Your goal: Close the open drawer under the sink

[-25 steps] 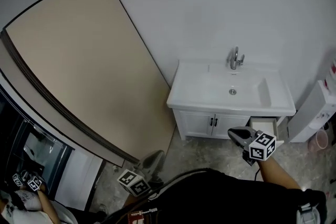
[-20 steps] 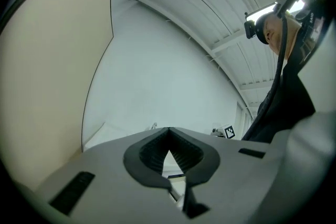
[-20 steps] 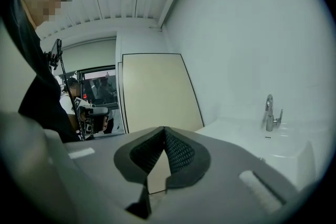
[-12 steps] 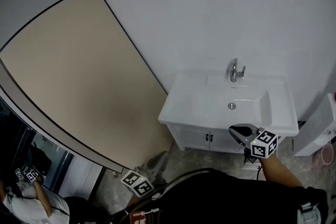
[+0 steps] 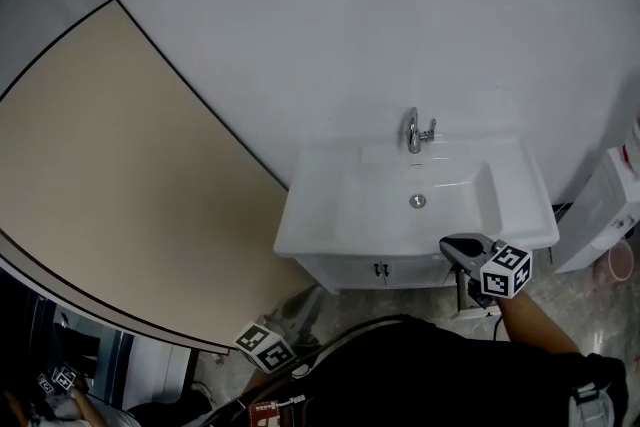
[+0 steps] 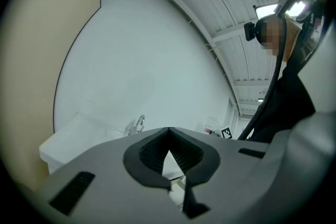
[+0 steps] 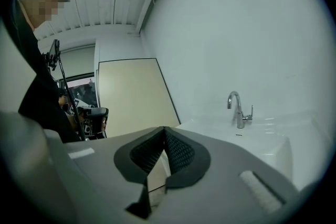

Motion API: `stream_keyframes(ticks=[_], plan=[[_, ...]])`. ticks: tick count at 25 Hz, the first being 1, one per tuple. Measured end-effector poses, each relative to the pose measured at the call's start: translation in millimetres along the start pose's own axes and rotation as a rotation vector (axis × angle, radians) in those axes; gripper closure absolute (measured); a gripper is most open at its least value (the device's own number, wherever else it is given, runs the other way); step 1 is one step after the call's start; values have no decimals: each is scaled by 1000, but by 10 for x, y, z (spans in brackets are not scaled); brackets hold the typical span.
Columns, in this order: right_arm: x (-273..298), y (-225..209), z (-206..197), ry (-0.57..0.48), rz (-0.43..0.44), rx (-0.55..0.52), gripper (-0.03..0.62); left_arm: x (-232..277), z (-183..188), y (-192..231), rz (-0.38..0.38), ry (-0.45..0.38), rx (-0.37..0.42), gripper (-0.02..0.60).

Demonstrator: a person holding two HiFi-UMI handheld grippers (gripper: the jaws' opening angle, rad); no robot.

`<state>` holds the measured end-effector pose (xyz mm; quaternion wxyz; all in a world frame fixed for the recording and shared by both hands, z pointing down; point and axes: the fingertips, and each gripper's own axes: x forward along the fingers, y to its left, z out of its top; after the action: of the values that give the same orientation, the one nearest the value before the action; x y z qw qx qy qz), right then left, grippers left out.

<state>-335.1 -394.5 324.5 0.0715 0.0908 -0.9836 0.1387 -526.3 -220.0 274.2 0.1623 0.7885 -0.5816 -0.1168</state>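
Observation:
The white sink with a chrome tap stands against the wall on a white cabinet that has two small dark door handles. My right gripper is shut and empty, level in front of the sink's right front corner, and it covers the drawer's place. A white corner shows below it; whether that is the drawer I cannot tell. My left gripper hangs low, left of the cabinet, shut with nothing in it. The tap and basin lie ahead in the right gripper view.
A large beige panel leans against the wall left of the sink. A white appliance and a pink bucket stand at the right. Another person is at the bottom left. The floor is grey stone.
The sink has come nearer and both grippers have advanced toward it. The open drawer, plain to see right of the cabinet doors a second ago, is now behind my right gripper.

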Motion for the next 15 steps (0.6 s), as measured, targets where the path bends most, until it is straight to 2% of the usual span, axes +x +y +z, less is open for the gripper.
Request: stream_keyframes(ticks=[7, 10, 15], plan=[[217, -251, 246, -24, -154, -19, 592, 440, 213, 602, -151, 16, -19, 581], [430, -249, 379, -38, -210, -33, 592, 569, 500, 841, -232, 1, -29, 581], [852, -252, 638, -64, -281, -28, 592, 703, 907, 1342, -305, 3, -3, 581]])
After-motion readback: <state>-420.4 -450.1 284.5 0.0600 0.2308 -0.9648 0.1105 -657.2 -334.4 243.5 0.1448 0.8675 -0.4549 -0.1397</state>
